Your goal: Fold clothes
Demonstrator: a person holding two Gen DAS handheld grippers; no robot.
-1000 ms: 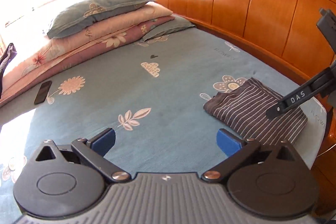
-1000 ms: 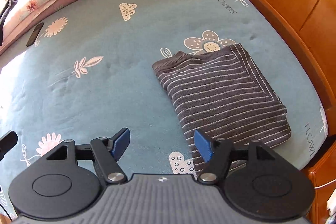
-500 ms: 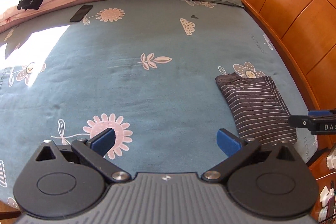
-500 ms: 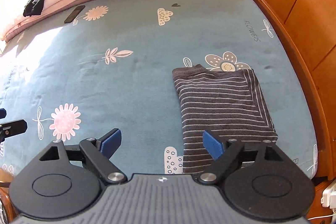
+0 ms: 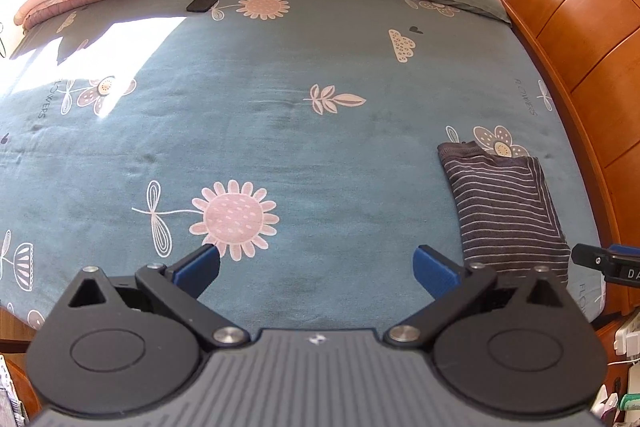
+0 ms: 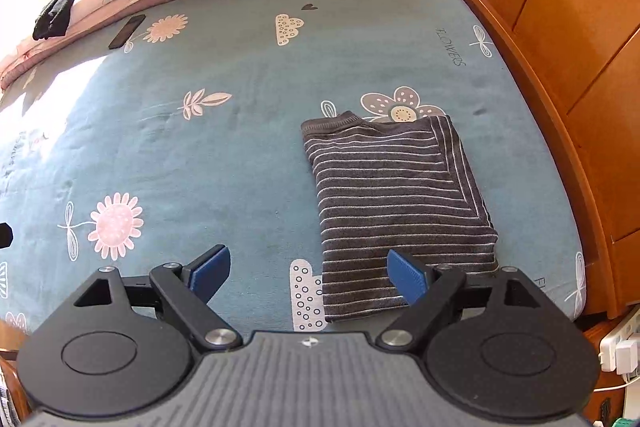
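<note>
Right wrist: right claw (image 6: 308,273) wider, higher above striped garment (image 6: 396,203).

Both grippers are now higher above the bed than one second ago and more of the blue sheet (image 5: 248,147) lies in front of them. The right gripper (image 6: 308,273) has its jaws wider than before, with nothing between them. The folded striped garment (image 6: 394,203) now lies ahead of its right finger, and for the left gripper (image 5: 316,265) it sits further to the right.
</note>
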